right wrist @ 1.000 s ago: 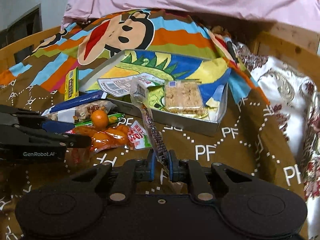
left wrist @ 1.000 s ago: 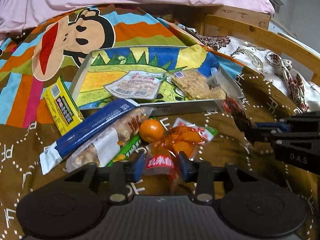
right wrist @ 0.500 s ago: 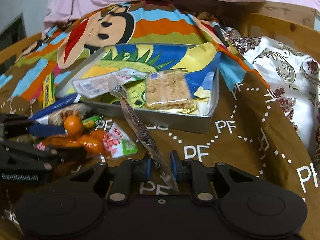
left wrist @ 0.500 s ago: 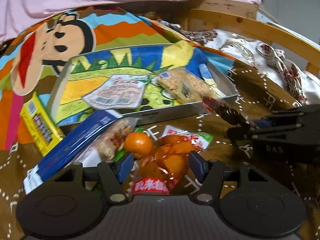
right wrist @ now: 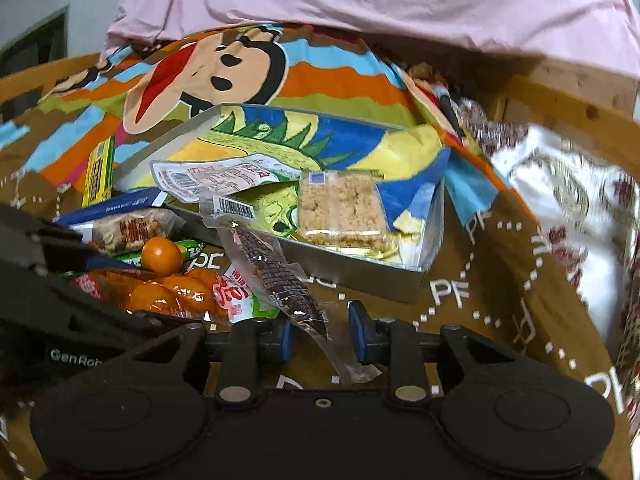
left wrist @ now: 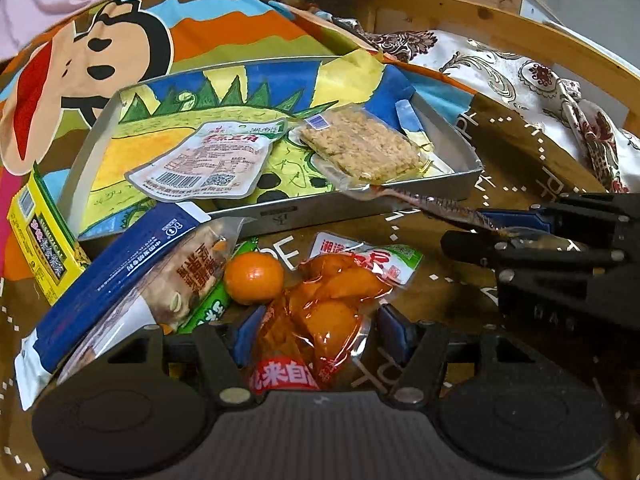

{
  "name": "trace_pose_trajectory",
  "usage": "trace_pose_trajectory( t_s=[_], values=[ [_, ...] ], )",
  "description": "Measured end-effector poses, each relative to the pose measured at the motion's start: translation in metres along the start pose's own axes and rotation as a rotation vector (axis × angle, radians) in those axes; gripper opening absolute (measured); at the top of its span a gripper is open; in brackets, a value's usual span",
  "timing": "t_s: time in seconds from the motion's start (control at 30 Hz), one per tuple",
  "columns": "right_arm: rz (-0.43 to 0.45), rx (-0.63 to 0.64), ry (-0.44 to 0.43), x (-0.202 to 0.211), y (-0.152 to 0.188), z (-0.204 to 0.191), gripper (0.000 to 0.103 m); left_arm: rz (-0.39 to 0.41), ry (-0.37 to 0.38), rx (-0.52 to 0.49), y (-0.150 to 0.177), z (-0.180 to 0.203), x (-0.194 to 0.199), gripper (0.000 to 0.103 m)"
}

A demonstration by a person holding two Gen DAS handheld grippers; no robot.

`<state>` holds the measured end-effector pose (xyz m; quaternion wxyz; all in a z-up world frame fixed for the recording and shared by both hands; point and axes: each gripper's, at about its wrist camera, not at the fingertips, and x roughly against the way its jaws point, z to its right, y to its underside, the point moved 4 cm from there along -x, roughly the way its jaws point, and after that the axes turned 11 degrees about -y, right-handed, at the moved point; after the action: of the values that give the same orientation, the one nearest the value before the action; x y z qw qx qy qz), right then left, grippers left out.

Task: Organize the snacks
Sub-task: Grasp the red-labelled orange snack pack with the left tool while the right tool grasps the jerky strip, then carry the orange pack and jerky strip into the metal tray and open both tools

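Freshly parted, right gripper [right wrist: 320,338] apparently looses dark snack stick [right wrist: 280,276] lying between its pads.

Mounted just behind each claw, looking forward and down along the fingers, low and close over the bed. From the left: orange snack pouch [left wrist: 320,316] nearest, metal tray [left wrist: 468,184] beyond, right claw [left wrist: 484,232] at the right edge. From the right: same tray [right wrist: 400,288] ahead, same pouch [right wrist: 168,294] at lower left, left claw partly visible at the left edge. Shared: tray, snack pile, cartoon blanket [left wrist: 100,48].
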<state>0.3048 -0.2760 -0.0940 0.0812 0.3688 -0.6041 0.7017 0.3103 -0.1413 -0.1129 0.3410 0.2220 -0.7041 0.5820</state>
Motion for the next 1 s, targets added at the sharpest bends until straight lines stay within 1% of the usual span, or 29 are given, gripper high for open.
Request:
trace_pose_trajectory(
  t_s=[0.03,0.07,0.1,0.13,0.23,0.37,0.5,0.8,0.9,1.0],
  values=[
    [0.009,0.026,0.006,0.001,0.000,-0.002,0.026,0.001,-0.003,-0.007,0.000,0.001,0.000,0.065],
    [0.020,0.059,0.011,0.002,-0.001,-0.005,0.018,0.004,-0.008,-0.013,-0.001,0.002,0.000,0.059],
    [0.032,0.091,0.011,0.004,-0.001,-0.009,0.016,0.005,-0.012,-0.015,0.000,0.003,0.000,0.055],
    [0.046,0.115,0.010,0.006,-0.002,-0.012,0.015,0.003,-0.006,-0.013,0.000,0.004,0.000,0.050],
    [0.070,0.157,-0.002,0.010,-0.004,-0.020,0.013,0.010,-0.016,-0.026,0.000,0.008,0.003,0.046],
    [0.084,0.192,0.020,0.013,-0.006,-0.024,0.013,0.014,-0.030,-0.028,0.003,0.009,0.009,0.045],
    [0.121,0.190,0.046,0.023,-0.010,-0.022,0.013,0.020,-0.039,-0.032,0.008,0.007,0.019,0.044],
    [0.204,0.154,0.093,0.044,-0.017,-0.013,0.013,0.008,-0.011,-0.029,0.026,0.006,0.053,0.044],
    [0.232,0.135,0.111,0.050,-0.019,-0.010,0.013,0.033,-0.014,-0.014,0.028,0.002,0.066,0.044],
    [0.259,0.118,0.120,0.054,-0.021,-0.008,0.013,0.087,-0.039,0.028,0.022,-0.005,0.078,0.044]
  ],
)
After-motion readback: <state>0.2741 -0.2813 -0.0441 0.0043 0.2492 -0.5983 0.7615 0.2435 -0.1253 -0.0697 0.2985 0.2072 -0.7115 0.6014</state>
